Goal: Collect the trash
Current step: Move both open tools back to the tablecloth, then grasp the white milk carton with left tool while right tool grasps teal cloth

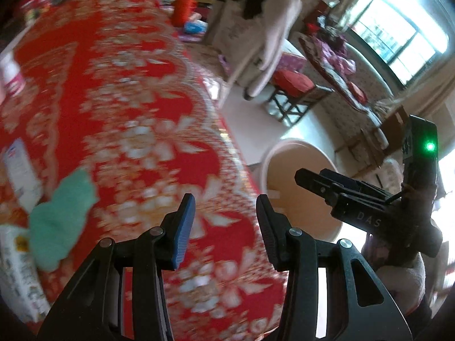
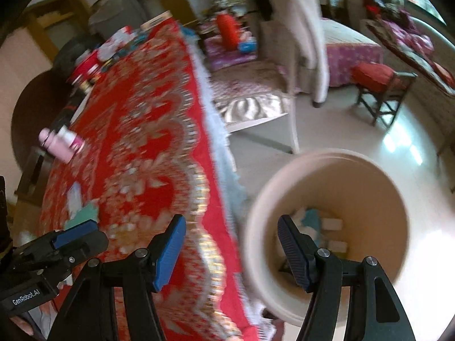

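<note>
Bin [image 2: 327, 187] beside red tablecloth [image 2: 148, 142], crumpled scraps [image 2: 312, 221] inside, left tongs [image 1: 226, 227] and right tongs [image 2: 231, 244] both apart, empty

A long tabletop [image 1: 128, 108] under a red cloth with gold and white flower patterns fills the left side. Beyond its edge lies a pale glossy floor [image 2: 355, 153] catching window glare. A bright window [image 1: 398, 39] stands at upper right. A wooden stool with a red cushion [image 1: 295, 88] sits near a chair draped with a pale garment [image 1: 264, 37]. A patterned rug [image 2: 250, 105] lies beside the tabletop.
</note>
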Demonstrator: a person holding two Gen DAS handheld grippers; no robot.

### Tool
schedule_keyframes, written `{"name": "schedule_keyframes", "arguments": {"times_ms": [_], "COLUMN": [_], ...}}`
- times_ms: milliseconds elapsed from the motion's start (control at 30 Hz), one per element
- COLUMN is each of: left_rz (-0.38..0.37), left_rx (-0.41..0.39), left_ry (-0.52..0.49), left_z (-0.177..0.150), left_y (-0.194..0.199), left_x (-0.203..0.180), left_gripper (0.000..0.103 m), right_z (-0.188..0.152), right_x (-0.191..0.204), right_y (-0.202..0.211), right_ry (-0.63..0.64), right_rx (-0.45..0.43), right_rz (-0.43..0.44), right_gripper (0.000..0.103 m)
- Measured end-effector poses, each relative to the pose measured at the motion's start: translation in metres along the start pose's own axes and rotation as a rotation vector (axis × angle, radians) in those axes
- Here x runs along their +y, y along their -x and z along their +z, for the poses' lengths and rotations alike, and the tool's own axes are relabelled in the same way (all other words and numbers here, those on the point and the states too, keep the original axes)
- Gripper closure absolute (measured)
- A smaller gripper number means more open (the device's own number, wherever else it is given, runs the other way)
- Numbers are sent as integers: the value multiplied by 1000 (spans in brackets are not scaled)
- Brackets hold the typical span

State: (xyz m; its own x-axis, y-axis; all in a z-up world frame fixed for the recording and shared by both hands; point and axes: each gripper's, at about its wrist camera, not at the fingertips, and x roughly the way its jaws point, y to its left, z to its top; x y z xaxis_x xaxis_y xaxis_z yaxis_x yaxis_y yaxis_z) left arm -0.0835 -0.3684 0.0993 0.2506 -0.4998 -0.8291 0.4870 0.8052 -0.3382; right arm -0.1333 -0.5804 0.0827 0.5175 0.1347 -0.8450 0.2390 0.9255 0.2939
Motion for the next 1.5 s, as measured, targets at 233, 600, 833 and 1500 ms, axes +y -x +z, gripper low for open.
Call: {"name": "schedule_keyframes", "arguments": {"times_ms": [233, 600, 833, 1500], "left_rz": [90, 183, 223, 212], "left_rx": [-41, -77, -58, 26], "left_ry": [121, 279, 327, 316], "left_z": [-12, -49, -79, -83], "left_y": [36, 89, 109, 76], "left_x": [61, 146, 180, 209], "left_gripper": [60, 60, 60, 60], "right_z": [6, 3, -12, -27], "right_x": [66, 150, 189, 253], "right_y": [-26, -57, -77, -138], "right_ry": [115, 238, 241, 122], "right_rx": [36, 105, 183, 313], "right_rz": [72, 164, 241, 254], "right_gripper": [39, 39, 38, 36]}}
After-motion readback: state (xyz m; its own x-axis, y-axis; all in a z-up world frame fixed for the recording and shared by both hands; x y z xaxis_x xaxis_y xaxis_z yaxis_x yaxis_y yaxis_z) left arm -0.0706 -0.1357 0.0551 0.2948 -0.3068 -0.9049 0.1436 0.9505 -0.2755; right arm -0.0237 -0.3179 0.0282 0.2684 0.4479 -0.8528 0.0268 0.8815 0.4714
